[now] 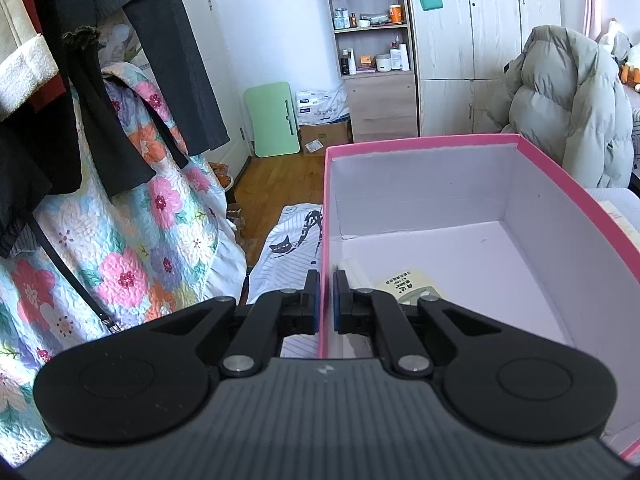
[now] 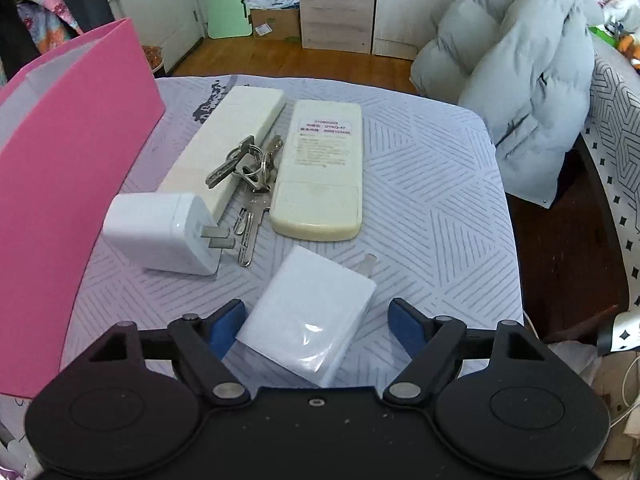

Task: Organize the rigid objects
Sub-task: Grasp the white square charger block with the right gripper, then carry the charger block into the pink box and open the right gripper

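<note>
Straddling a glossy white charger block (image 2: 310, 322) on the patterned cloth (image 2: 432, 216), my right gripper (image 2: 318, 318) gaped wide, while only the left view showed my left gripper (image 1: 326, 296) pinching the pink box (image 1: 560, 184) wall.

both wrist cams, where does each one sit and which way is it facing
Left wrist: sits on the left gripper, facing along its fingers, which clamp the near wall of the pink box; a remote lies inside.
Right wrist: sits on the right gripper, looking down at the table; its open fingers flank a white adapter; keys lie beyond.
Shared: the pink box, grey puffer jacket and green board.
</note>
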{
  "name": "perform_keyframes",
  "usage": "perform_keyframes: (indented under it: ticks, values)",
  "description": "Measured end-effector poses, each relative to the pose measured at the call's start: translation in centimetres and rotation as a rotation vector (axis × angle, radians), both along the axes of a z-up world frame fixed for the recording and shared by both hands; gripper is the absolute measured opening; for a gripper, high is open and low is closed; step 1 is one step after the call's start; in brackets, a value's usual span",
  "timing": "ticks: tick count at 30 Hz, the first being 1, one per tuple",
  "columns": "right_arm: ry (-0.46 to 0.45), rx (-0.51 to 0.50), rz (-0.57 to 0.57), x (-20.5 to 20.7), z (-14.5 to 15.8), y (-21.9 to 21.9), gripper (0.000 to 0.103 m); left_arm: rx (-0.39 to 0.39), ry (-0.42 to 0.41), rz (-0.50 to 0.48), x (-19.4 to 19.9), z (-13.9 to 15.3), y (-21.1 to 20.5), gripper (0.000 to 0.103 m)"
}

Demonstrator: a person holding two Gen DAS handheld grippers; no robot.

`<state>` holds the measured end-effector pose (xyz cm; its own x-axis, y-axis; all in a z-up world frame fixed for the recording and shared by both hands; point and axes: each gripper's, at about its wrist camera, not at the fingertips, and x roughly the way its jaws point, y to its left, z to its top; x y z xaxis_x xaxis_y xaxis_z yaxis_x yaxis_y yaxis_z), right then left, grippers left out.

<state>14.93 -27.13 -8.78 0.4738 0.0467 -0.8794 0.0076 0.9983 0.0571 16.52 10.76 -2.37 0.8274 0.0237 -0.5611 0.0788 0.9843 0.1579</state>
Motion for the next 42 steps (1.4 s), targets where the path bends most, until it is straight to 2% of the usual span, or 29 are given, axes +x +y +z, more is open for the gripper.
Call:
perform_keyframes:
  ticks: [2,5,7,9,11,13,29,32,36,40,42]
  values:
    - [-0.008,-0.008,0.020,-0.2,0.3,0.1,0.067,-0.001,0.001,-0.002,0.0,0.0,0.0,0.005]
    - [0.003,-0.026,0.045,-0.3,0.3,0.1,0.067,0.019,0.004,-0.002,0.0,0.0,-0.3,0.005]
    - [-0.001,0.004,0.014,0.1,0.1,-0.2,0.069,0.033,0.003,-0.001,-0.1,0.0,-0.5,0.005]
    - [-0.030,-0.009,-0.001,0.4,-0.1,-0.3,0.068,0.037,0.003,0.000,-0.1,0.0,-0.6,0.005]
    - [-0.049,-0.011,0.003,0.2,0.1,-0.2,0.060,0.053,0.003,0.009,-0.1,0.0,-0.8,0.005]
    - [-0.057,-0.008,-0.003,-0.2,0.3,-0.2,0.057,0.064,0.003,0.005,-0.2,0.0,-0.8,0.005]
    - [-0.245,0.051,0.073,-3.2,8.2,1.9,0.054,0.083,0.004,-0.001,0.0,0.2,-0.6,0.005]
    - [-0.298,0.071,0.133,-3.8,10.3,3.1,0.054,0.082,0.004,0.000,0.0,0.2,-0.6,0.005]
    - [-0.360,0.096,0.273,-5.2,13.9,6.0,0.054,0.053,0.004,0.008,0.0,0.2,-0.4,0.005]
    - [-0.350,0.153,0.438,-6.1,15.4,9.4,0.054,0.048,0.004,0.003,0.0,0.2,-0.3,0.005]
    - [-0.328,0.150,0.500,-5.8,15.5,11.0,0.054,0.052,0.006,0.006,0.1,0.2,-0.3,0.005]
